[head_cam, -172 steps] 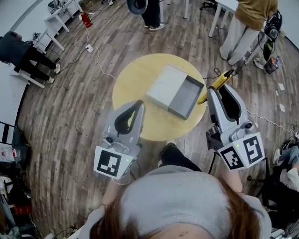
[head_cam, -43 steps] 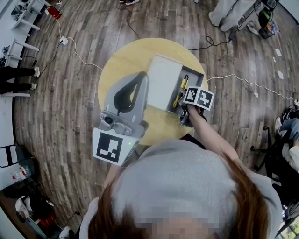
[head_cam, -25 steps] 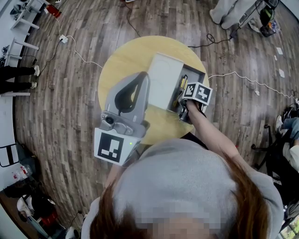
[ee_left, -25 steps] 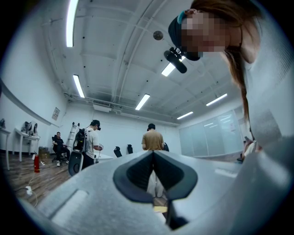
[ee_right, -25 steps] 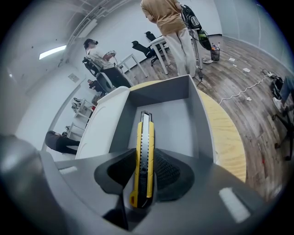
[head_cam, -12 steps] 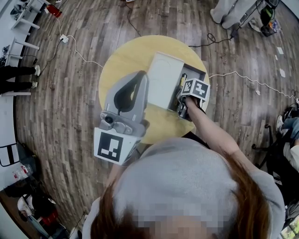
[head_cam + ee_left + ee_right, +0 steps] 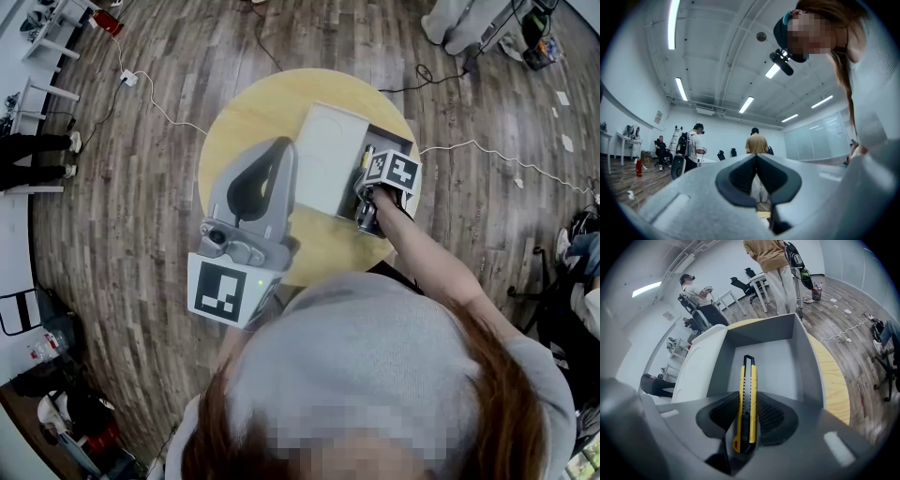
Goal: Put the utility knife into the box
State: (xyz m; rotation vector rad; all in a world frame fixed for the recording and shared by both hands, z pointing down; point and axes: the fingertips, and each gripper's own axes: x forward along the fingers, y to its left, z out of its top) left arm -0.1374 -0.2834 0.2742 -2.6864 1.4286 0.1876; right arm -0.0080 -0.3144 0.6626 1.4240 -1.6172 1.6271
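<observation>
My right gripper is shut on the yellow and black utility knife, which points forward between the ribbed pads. The knife's tip reaches over the floor of the open grey box, inside its walls. In the head view the right gripper reaches into the grey box on the round yellow table, and a bit of the knife shows beyond it. The box's white lid lies open to the left. My left gripper hovers shut and empty above the table's near left, with the left gripper facing the room.
The table is small, with wooden floor all around it. White cables run across the floor at left and right. People stand in the far room, and white desks line the left wall.
Seven seconds ago the right gripper held the knife off the table's right side; it has since come over the box. In the last second it edged slightly farther in. The left gripper barely moved.
</observation>
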